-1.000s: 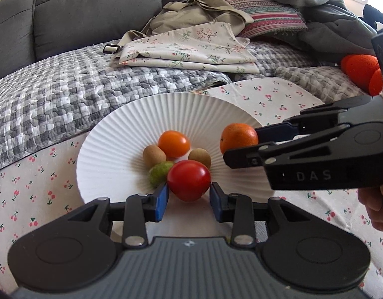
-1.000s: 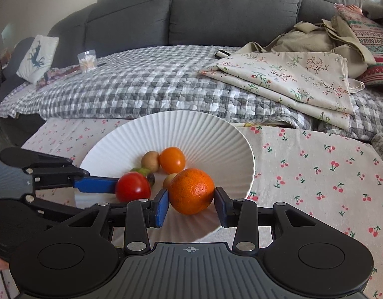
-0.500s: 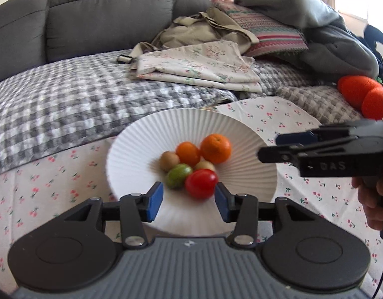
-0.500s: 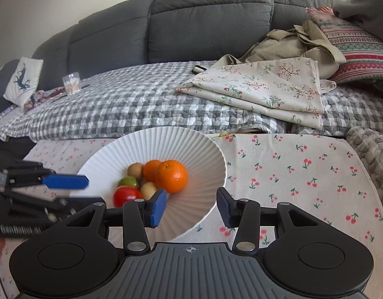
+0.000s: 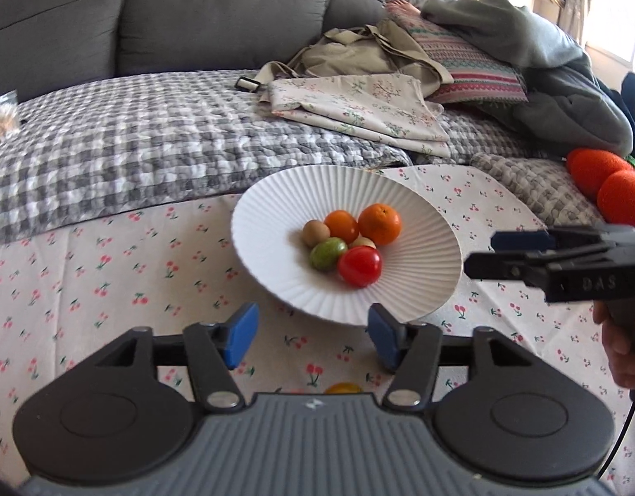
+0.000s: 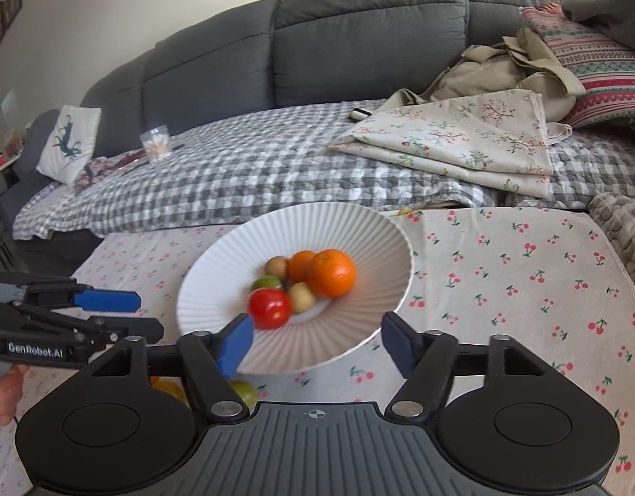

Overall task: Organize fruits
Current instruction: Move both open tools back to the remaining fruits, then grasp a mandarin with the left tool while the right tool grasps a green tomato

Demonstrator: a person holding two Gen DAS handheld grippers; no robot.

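A white ribbed plate [image 5: 416, 289] [image 6: 218, 289] on the cherry-print cloth holds several fruits: a red tomato [image 5: 359, 266] [image 6: 270, 308], an orange [image 5: 379, 223] [image 6: 332, 273], a smaller orange fruit [image 5: 341, 226], a green one [image 5: 327, 253] and two brown ones. My left gripper [image 5: 313, 335] is open and empty, just short of the plate's near rim. My right gripper [image 6: 317, 343] is open and empty, also near the rim. A yellow fruit [image 5: 343, 387] [image 6: 168, 388] and a green fruit [image 6: 243, 390] lie on the cloth, partly hidden behind the grippers.
A grey checked quilt [image 5: 110, 157] and folded floral cloth [image 5: 358, 111] lie behind the plate on the grey sofa. Two orange balls [image 5: 606, 182] sit at the right. A small glass [image 6: 155, 145] and a cushion [image 6: 69, 140] are at far left.
Both grippers let go of their fruits, the red tomato and the orange, onto the plate. Both have opened wider and pulled back from the plate.
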